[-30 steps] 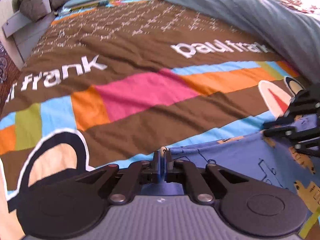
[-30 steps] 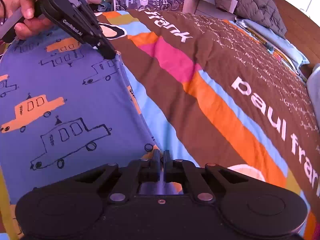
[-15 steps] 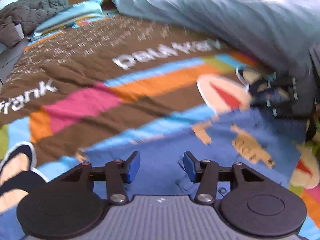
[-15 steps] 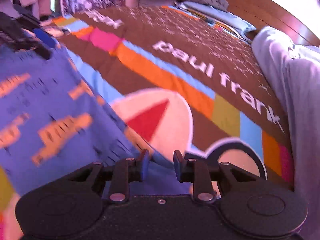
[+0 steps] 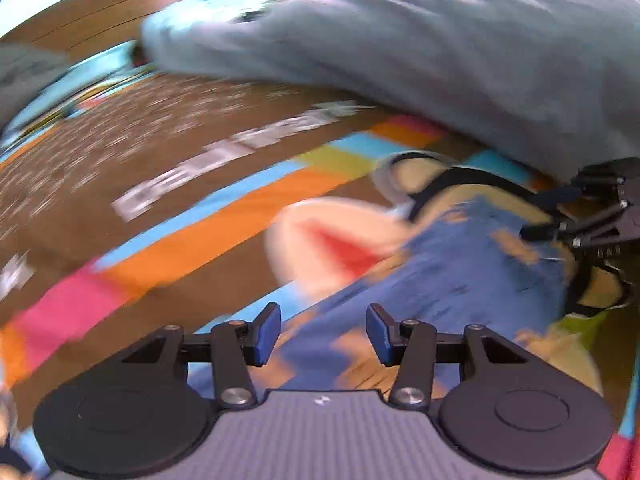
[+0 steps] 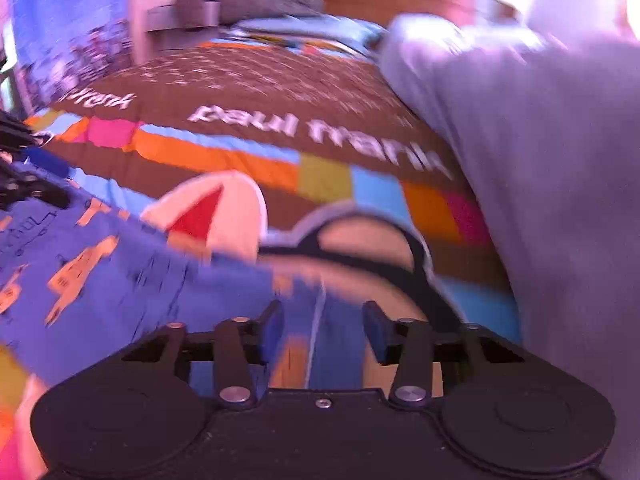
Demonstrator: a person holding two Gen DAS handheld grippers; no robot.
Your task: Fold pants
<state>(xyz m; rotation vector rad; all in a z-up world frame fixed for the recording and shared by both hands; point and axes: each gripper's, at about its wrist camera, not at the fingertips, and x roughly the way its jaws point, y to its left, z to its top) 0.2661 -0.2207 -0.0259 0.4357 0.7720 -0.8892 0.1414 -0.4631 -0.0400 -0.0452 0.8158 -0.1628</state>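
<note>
The blue pants lie flat on the bed's patterned bedspread. Left tongs and right tongs, just opened, stand apart over the pants' edge, gripping nothing; bare bedspread stretches beyond.

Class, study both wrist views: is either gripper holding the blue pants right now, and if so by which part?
Nothing is held. The left gripper and right gripper both stand open over the pants, pads clear of the cloth; the right's jaws have just been opening.
</note>
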